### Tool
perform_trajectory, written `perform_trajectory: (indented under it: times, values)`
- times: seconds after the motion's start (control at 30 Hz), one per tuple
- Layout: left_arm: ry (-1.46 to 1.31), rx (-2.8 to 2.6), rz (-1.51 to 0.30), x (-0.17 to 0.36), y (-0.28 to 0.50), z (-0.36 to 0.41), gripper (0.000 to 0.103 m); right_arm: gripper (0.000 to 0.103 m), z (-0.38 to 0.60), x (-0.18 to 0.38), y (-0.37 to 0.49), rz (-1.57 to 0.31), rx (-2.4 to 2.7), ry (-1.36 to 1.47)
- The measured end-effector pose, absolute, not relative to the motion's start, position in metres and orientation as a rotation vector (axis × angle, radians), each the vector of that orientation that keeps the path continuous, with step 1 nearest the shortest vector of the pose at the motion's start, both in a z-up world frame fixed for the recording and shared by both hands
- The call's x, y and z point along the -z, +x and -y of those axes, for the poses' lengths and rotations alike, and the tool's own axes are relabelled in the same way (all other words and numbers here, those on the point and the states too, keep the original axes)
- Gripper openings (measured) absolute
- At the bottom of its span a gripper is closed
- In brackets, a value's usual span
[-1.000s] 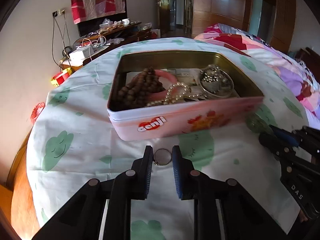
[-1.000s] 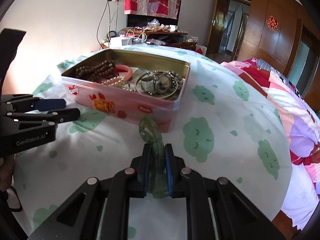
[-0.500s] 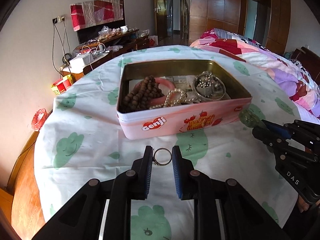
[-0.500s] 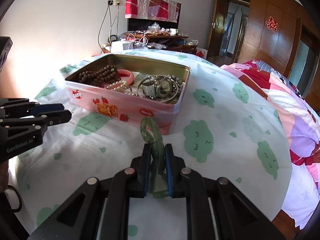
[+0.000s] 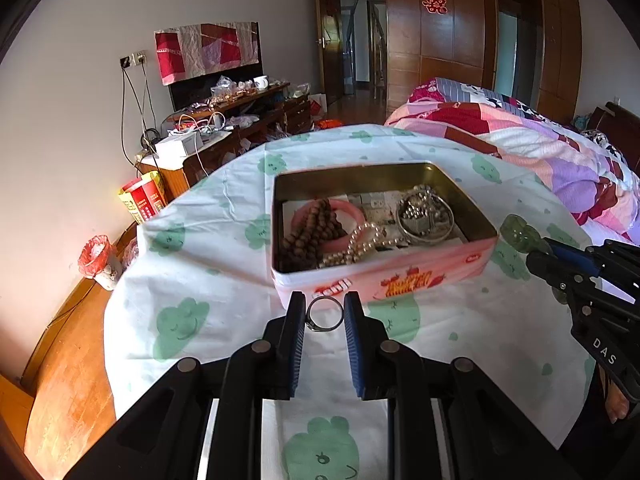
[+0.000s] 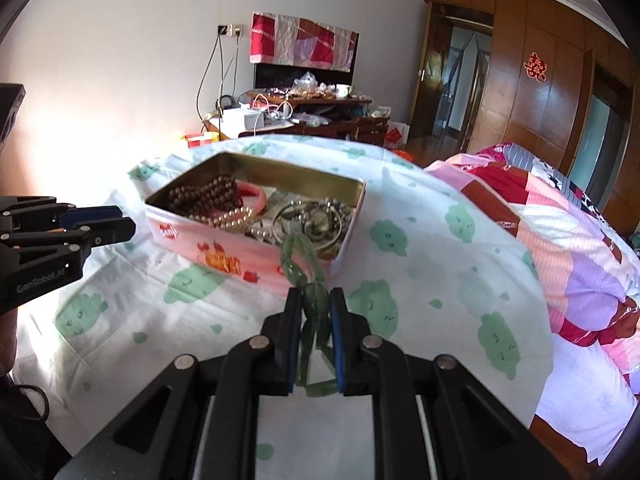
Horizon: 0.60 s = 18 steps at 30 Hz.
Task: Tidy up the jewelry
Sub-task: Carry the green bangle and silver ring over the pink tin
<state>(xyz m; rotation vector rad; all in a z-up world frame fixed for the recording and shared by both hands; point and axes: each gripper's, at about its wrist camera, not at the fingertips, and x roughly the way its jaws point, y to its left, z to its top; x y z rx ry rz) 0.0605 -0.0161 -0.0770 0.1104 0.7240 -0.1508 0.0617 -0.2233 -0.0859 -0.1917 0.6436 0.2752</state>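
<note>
- A silver ring (image 5: 325,314) is pinched upright between the pads of the left gripper (image 5: 325,312), held off the cloth (image 5: 208,280) just short of the tin's near wall.
- A green bead bracelet (image 6: 311,280) is clamped in the right gripper (image 6: 316,300), jaws nearly closed on it; its top loop sticks up toward 12 o'clock, over the tin's near corner, and the rest hangs down between the fingers.
- The pink tin (image 5: 400,276) is parked open on the cloud-print cloth, at 12 o'clock from the left gripper.
- Inside the tin, brown beads (image 5: 312,232) and a pink bangle (image 5: 348,212) are piled at 9 o'clock, a pearl strand (image 5: 360,242) is draped at 6, and silver bangles (image 5: 426,216) are stacked at 3.
- From the left wrist view, the right gripper is seen at 3 o'clock beside the tin.
</note>
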Motion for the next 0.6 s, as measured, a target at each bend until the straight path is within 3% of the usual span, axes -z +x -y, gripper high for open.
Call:
perform_trajectory:
  times: [0.6]
  values:
    - [0.132,0.142,-0.682,0.053,0.077,0.017,0.020,0.016,0.219,0.062,0.075,-0.579,-0.266,-0.206]
